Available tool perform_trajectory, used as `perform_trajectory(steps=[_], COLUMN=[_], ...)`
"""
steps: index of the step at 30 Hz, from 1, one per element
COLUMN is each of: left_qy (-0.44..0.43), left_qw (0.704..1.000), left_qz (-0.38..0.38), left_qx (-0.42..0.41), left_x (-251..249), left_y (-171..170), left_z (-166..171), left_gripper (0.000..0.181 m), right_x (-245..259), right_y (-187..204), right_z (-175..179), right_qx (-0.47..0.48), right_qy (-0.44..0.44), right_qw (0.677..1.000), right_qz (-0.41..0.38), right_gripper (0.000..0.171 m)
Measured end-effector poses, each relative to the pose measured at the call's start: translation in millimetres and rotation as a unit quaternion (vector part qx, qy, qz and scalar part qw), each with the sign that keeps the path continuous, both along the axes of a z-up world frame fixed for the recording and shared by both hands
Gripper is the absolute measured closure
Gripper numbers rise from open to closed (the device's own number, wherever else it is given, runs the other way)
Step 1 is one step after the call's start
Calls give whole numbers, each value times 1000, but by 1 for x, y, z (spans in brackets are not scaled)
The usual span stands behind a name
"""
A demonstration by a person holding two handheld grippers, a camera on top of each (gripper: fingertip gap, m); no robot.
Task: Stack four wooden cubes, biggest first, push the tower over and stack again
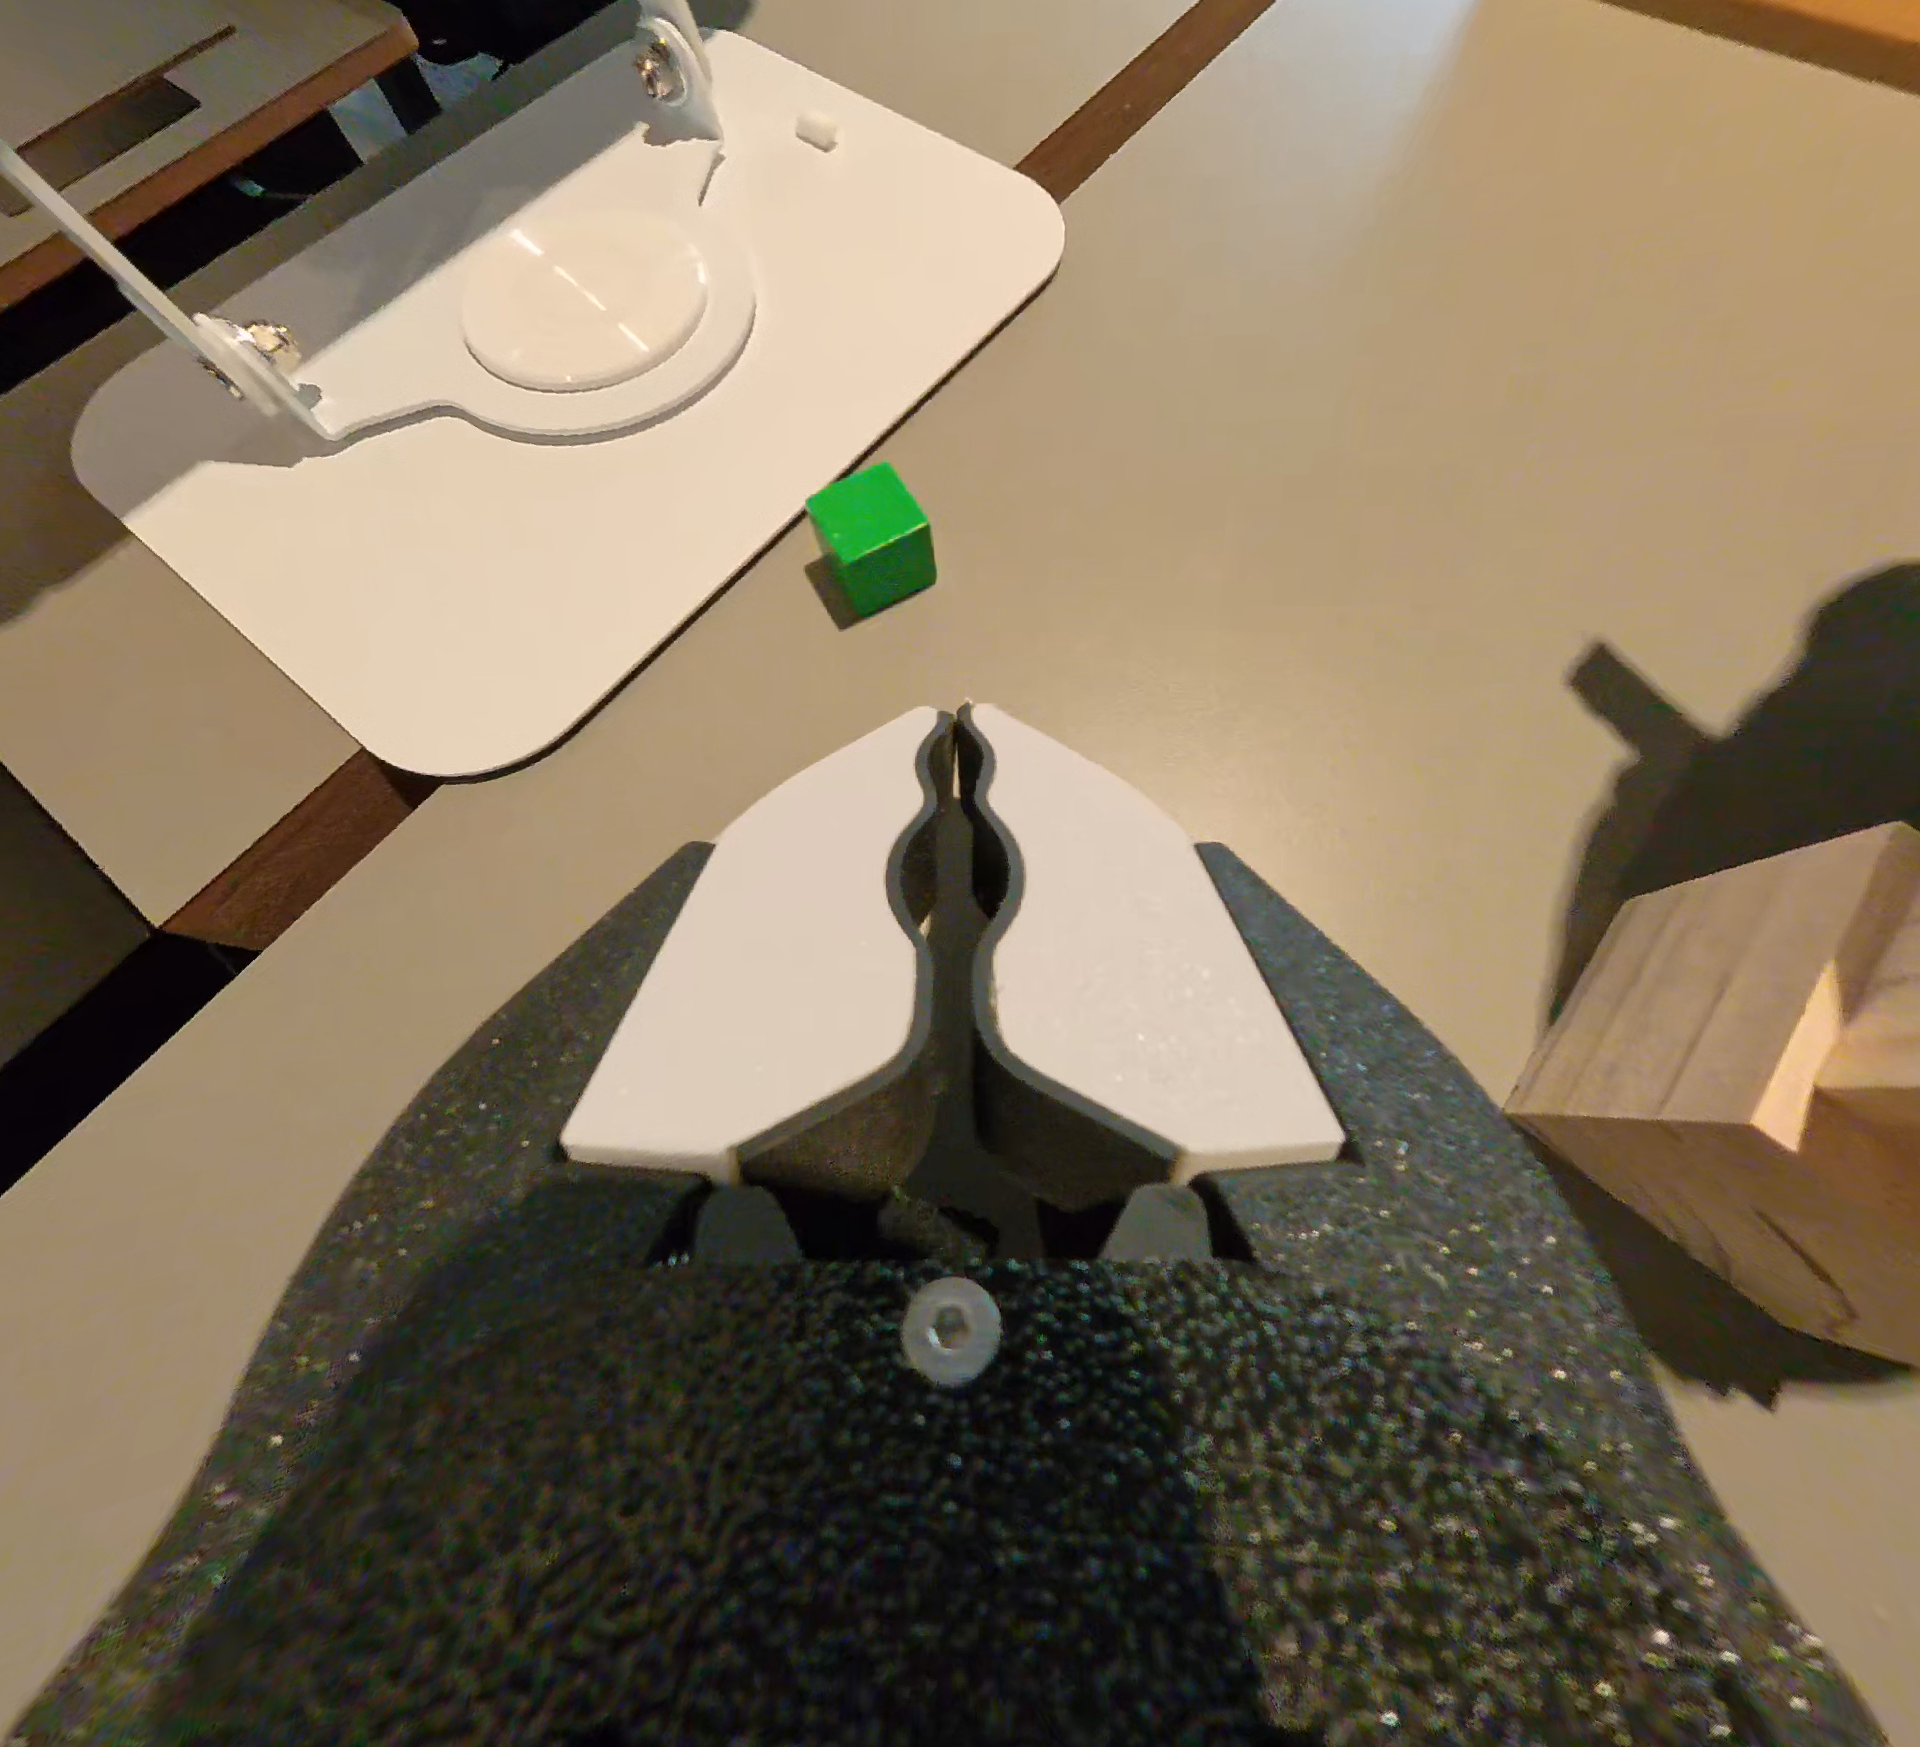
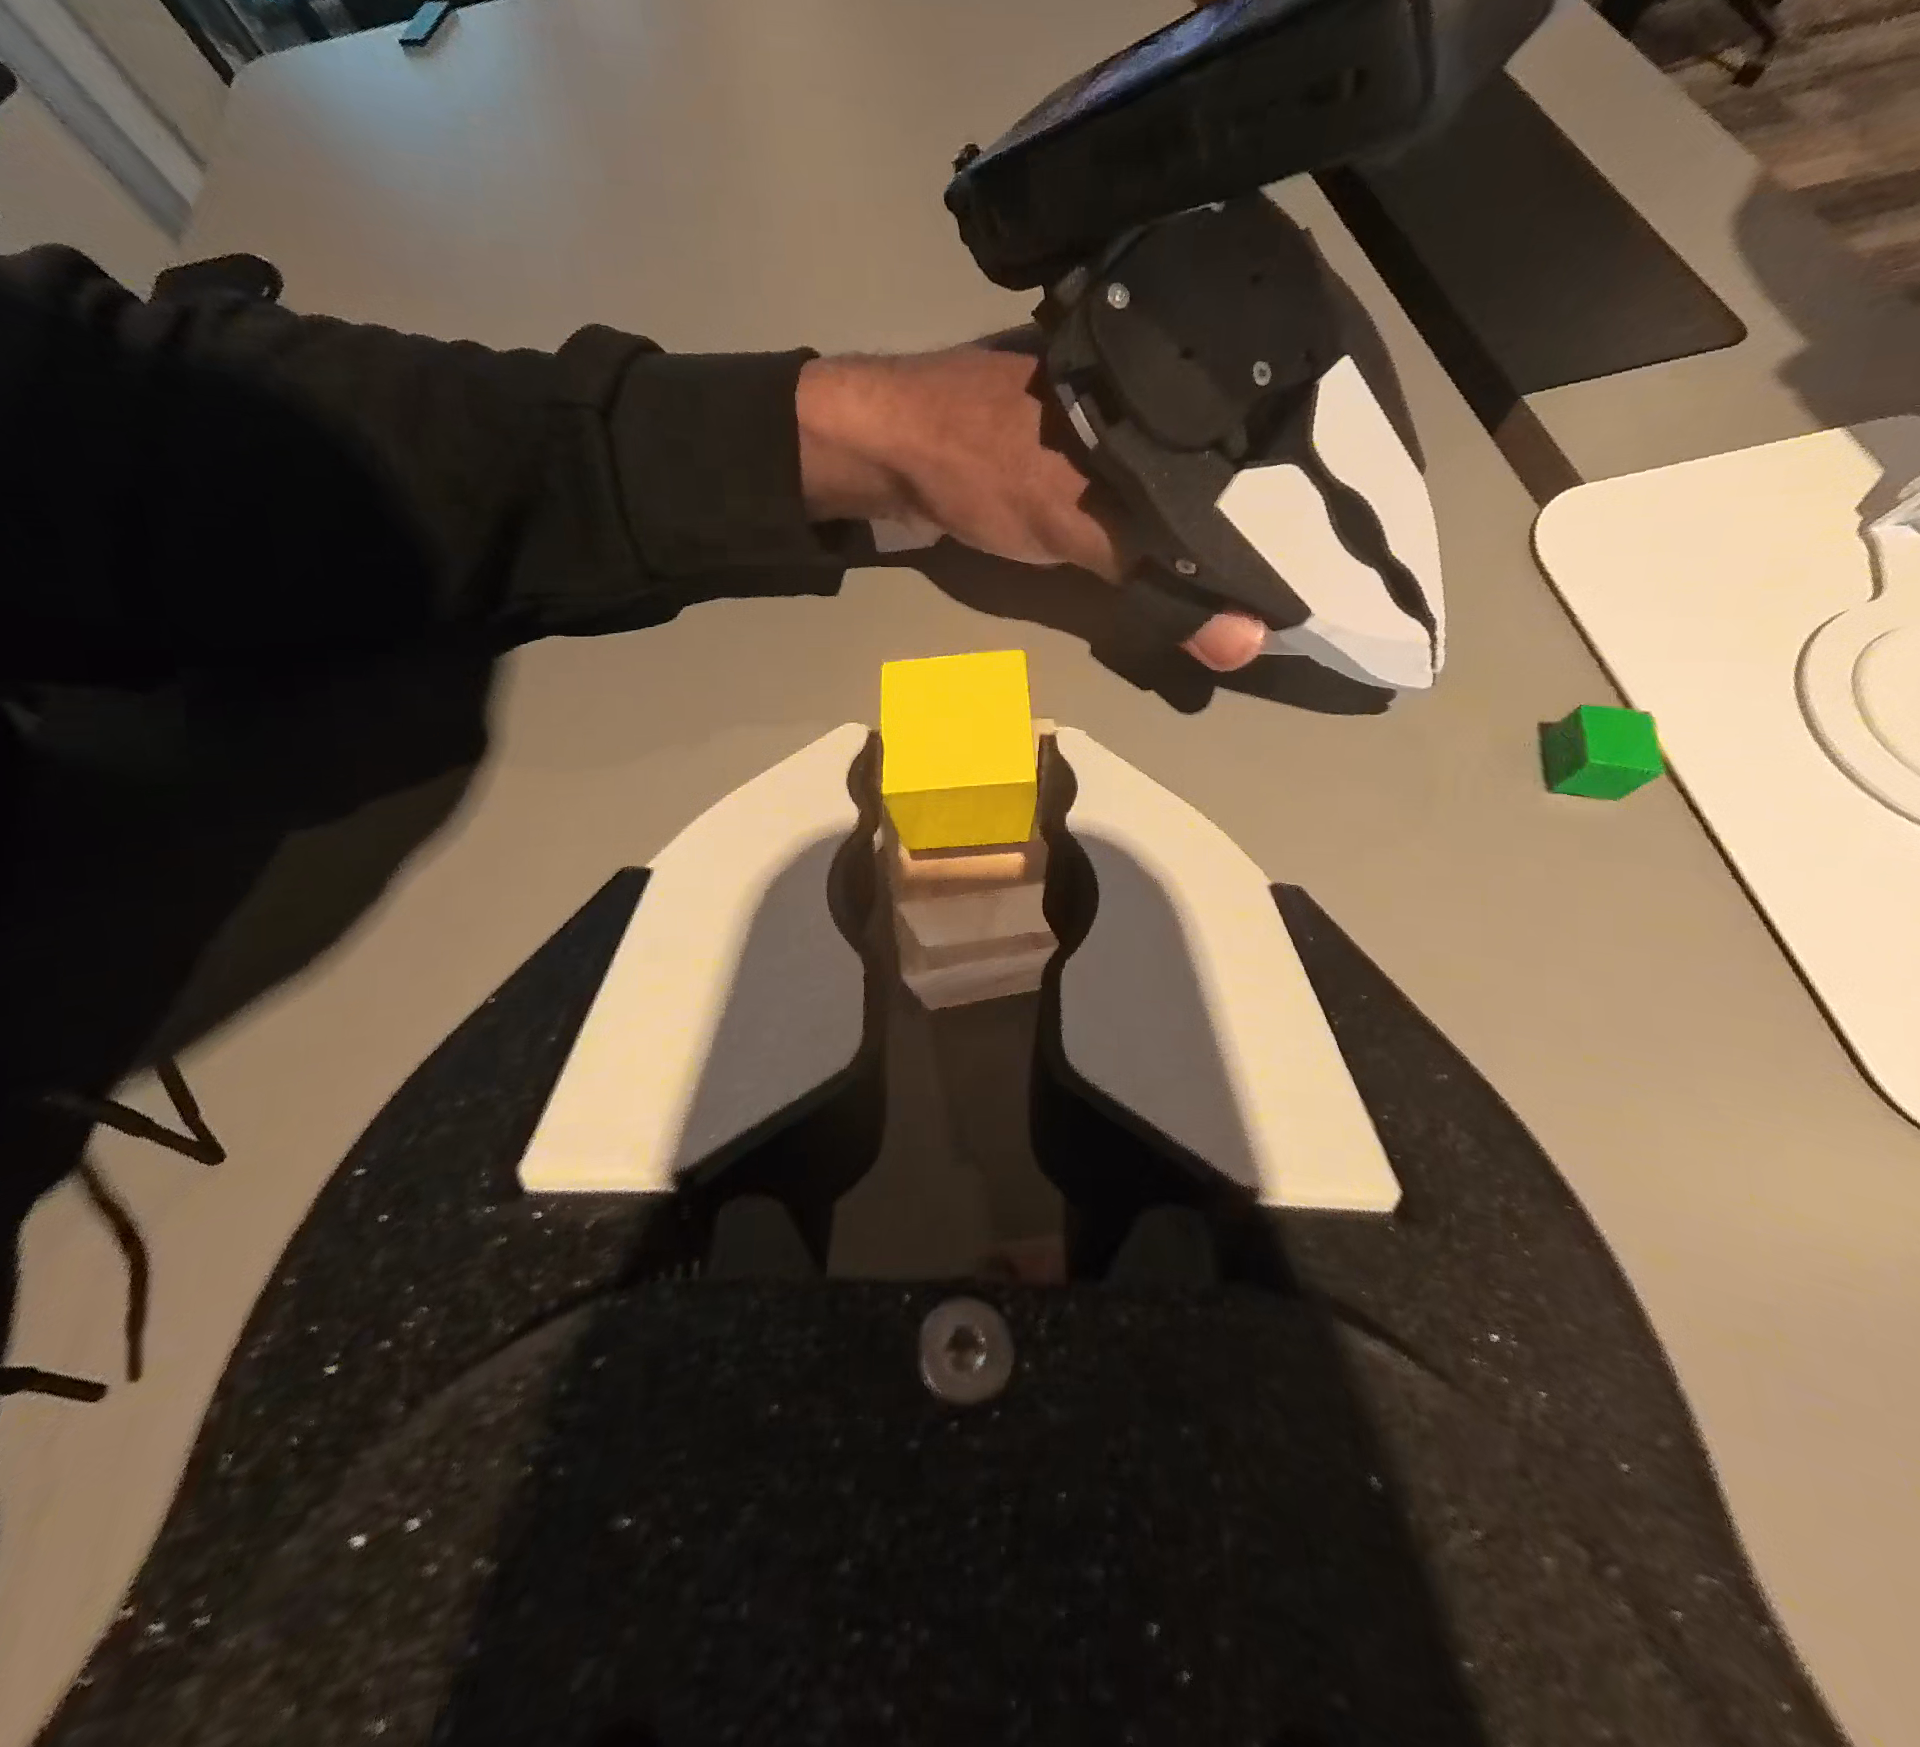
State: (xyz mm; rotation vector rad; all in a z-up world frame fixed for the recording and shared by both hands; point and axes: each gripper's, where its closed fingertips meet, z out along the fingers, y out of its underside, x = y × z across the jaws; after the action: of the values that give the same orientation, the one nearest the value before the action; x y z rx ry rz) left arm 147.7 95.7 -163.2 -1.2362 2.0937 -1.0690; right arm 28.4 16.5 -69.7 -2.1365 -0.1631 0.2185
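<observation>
In the right wrist view, my right gripper (image 2: 958, 752) is shut on a yellow cube (image 2: 956, 741) and holds it right over a stack of two plain wooden cubes (image 2: 971, 954), touching or just above the top one. The bottom of that stack shows at the right edge of the left wrist view (image 1: 1704, 1105). A small green cube (image 1: 871, 544) lies on the grey table, just ahead of my left gripper (image 1: 958, 715), which is shut and empty. From the right wrist view, the left gripper (image 2: 1423, 648) hovers to the left of the green cube (image 2: 1600, 752).
A white stand base (image 1: 468, 575) with two slanted legs lies left of the green cube, across the gap between two tables; it also shows in the right wrist view (image 2: 1714, 658). A person's dark sleeve (image 2: 312, 502) reaches in from the left. The table edge (image 1: 1195, 14) runs behind. Tip to tip, the grippers are about 15 cm apart.
</observation>
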Motion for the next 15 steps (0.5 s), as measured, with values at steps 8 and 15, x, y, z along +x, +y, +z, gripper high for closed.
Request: perform_trajectory(steps=[8, 15], left_qy=[5, 8], left_qw=[1000, 1000], left_qz=[11, 10], left_qx=[-7, -8], left_x=[2, 2], left_y=[3, 3], left_z=[-1, -1], left_gripper=[166, 166], right_x=[6, -1], right_y=[0, -1], right_z=[-10, -16], right_qx=[-2, -19], right_qy=[24, 4], right_qw=[1000, 1000], right_qz=[1, 14], right_gripper=[142, 142])
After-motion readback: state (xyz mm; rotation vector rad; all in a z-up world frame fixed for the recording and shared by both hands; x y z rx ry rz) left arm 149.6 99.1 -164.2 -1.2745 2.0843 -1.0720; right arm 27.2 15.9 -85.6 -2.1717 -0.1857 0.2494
